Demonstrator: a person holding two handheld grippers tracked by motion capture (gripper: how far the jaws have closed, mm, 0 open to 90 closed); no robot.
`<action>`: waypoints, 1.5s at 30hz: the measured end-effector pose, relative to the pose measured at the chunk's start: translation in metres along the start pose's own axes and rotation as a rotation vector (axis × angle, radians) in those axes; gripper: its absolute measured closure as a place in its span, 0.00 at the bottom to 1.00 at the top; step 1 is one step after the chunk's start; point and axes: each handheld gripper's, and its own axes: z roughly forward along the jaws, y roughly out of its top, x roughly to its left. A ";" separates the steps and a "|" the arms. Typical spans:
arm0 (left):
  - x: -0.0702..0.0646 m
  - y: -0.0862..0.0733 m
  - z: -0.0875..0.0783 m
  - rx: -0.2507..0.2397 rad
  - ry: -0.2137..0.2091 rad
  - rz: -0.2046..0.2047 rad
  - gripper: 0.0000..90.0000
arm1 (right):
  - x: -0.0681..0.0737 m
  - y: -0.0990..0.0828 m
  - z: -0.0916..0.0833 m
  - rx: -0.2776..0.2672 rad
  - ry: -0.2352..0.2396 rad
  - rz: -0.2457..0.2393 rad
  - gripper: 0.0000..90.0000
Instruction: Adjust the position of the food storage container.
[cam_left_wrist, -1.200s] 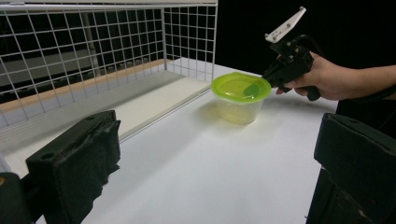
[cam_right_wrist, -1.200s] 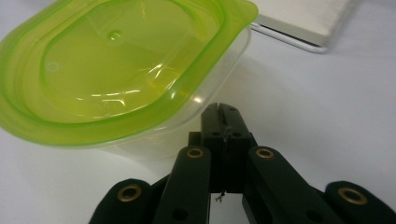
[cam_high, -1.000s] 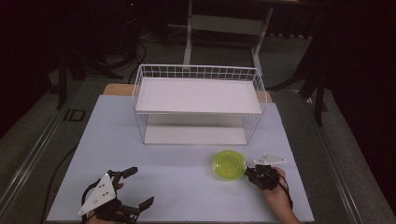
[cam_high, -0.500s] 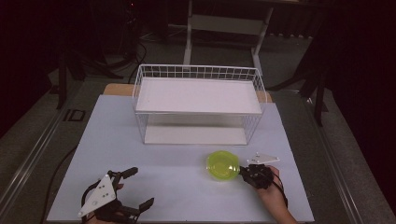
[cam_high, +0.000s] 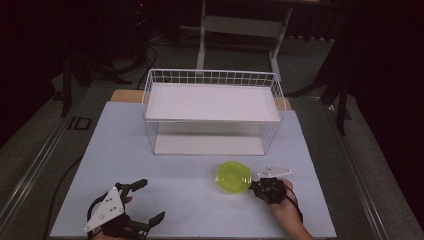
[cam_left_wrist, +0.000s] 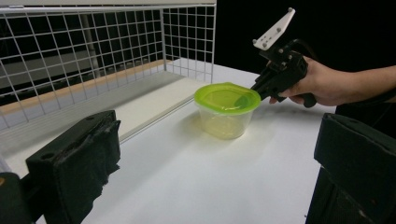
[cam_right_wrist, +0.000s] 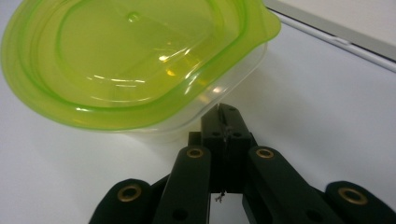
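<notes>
A clear plastic tub with a lime-green lid (cam_high: 233, 176) stands on the white table, in front of the wire basket. My right gripper (cam_high: 254, 184) is shut, with nothing between its jaws. In the right gripper view the closed tips (cam_right_wrist: 223, 114) rest against the tub (cam_right_wrist: 130, 60) just under the lid's rim. The left gripper view shows the tub (cam_left_wrist: 227, 109) upright with the right gripper (cam_left_wrist: 257, 88) at its far side. My left gripper (cam_high: 151, 200) lies open near the table's front left, well apart from the tub, its pads (cam_left_wrist: 74, 163) wide apart.
A white wire basket (cam_high: 210, 77) with a flat white floor stands at the back middle of the table; its mesh wall (cam_left_wrist: 93, 56) is close to the tub's left. The white tabletop (cam_high: 190, 210) stretches between the two grippers. Dark floor and stand legs lie beyond.
The right gripper and the tub have shifted a little to the left across the table together. The left gripper has stayed where it was.
</notes>
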 end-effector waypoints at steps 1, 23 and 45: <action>0.000 0.000 0.000 0.001 0.000 0.000 0.01 | 0.002 0.001 0.002 -0.001 0.001 -0.005 1.00; 0.000 0.000 -0.001 0.000 -0.001 -0.002 0.01 | 0.030 0.029 0.039 0.015 0.064 -0.051 1.00; 0.001 -0.001 0.000 0.001 -0.001 -0.001 0.01 | 0.025 0.034 0.028 -0.028 0.027 -0.041 0.85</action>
